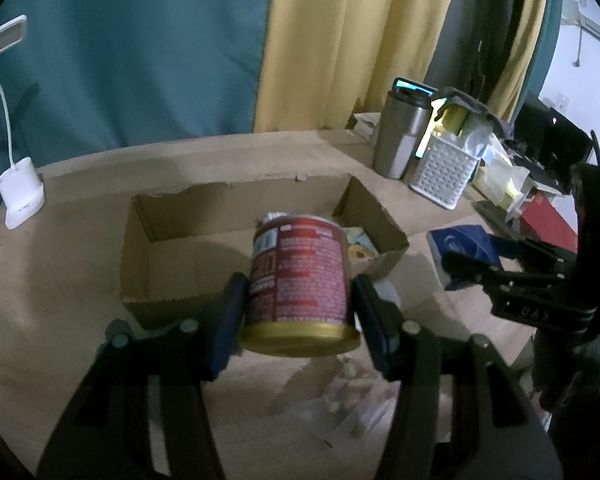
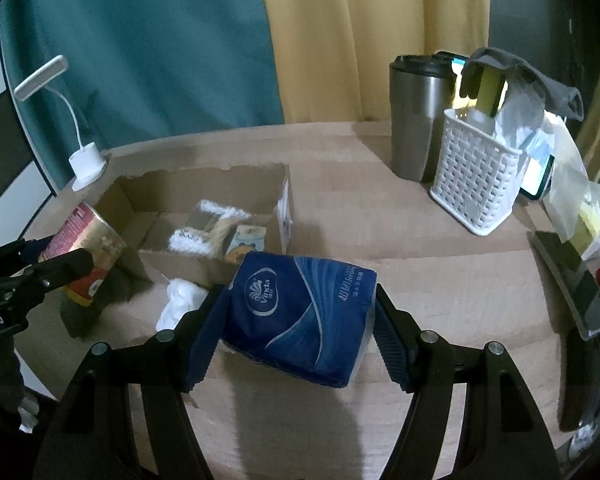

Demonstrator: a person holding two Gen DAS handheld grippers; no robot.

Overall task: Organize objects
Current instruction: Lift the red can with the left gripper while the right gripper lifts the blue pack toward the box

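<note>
My left gripper point(image 1: 298, 312) is shut on a red can with a gold rim point(image 1: 300, 280), held tilted above the table just in front of an open cardboard box point(image 1: 172, 276). The same can point(image 2: 84, 256) shows at the left of the right wrist view. My right gripper point(image 2: 296, 332) is shut on a blue tissue pack point(image 2: 300, 312), lifted off the table to the right of the box point(image 2: 284, 208). In the left wrist view that pack point(image 1: 460, 248) and the right gripper point(image 1: 476, 276) appear at the right. Small items lie inside the box point(image 2: 212, 228).
A steel tumbler point(image 2: 416, 116) and a white woven basket point(image 2: 476, 176) stand at the back right, with a phone point(image 2: 536, 176) and clutter beyond. A white desk lamp point(image 2: 84, 160) stands at the back left. Crumpled white tissue point(image 2: 180, 304) lies in front of the box.
</note>
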